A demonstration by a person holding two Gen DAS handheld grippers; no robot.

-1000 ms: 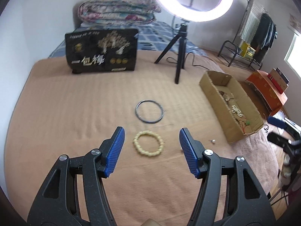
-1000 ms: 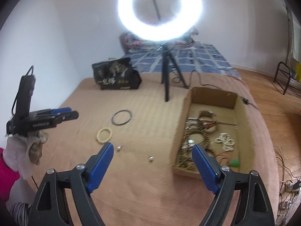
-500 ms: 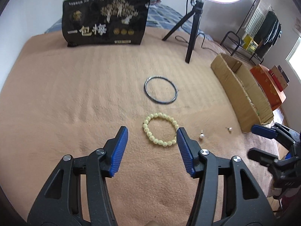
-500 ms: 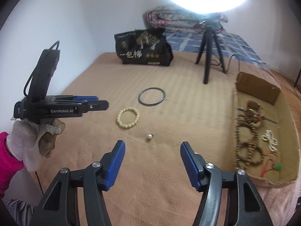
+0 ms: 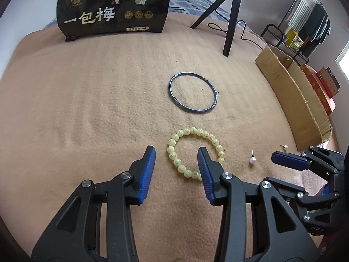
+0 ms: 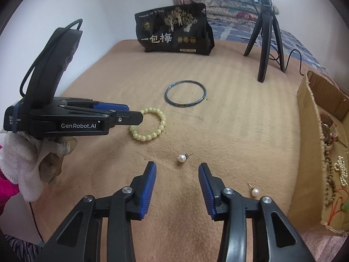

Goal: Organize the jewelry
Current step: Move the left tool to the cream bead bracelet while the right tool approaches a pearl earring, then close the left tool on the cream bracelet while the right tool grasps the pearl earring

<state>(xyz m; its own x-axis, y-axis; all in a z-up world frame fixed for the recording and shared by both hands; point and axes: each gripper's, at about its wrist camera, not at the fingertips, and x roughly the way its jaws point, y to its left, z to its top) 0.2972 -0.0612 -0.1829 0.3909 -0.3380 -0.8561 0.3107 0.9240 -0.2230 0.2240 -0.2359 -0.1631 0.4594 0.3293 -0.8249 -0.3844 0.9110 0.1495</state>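
A pale green bead bracelet [image 5: 174, 160] lies on the tan blanket [image 5: 87, 109]. My left gripper [image 5: 176, 152] hangs low over it with its jaws closing. The bracelet's left side is between the fingers and the pads do not touch it. From the right wrist view, the left gripper [image 6: 135, 112] points at the bracelet [image 6: 148, 137] from the side. My right gripper [image 6: 177, 167] is closing too, with nothing between its fingers. A pearl earring [image 6: 181, 158] lies just beyond its tips. A second pearl earring [image 6: 255, 192] lies right of its right finger. A blue bangle [image 5: 170, 87] lies farther back.
A cardboard box [image 6: 309, 131] at the right holds several bead strings [image 6: 328, 174]. A black snack bag [image 5: 113, 6] and a tripod [image 5: 231, 21] stand at the back. A white-gloved hand [image 6: 32, 159] holds the left gripper. A clothes rack and boxes stand beyond the bed's right edge.
Both grippers sank toward the blanket and their jaws narrowed. The left one closed in over the bead bracelet. The right one swung left from the box toward the pearl earring.
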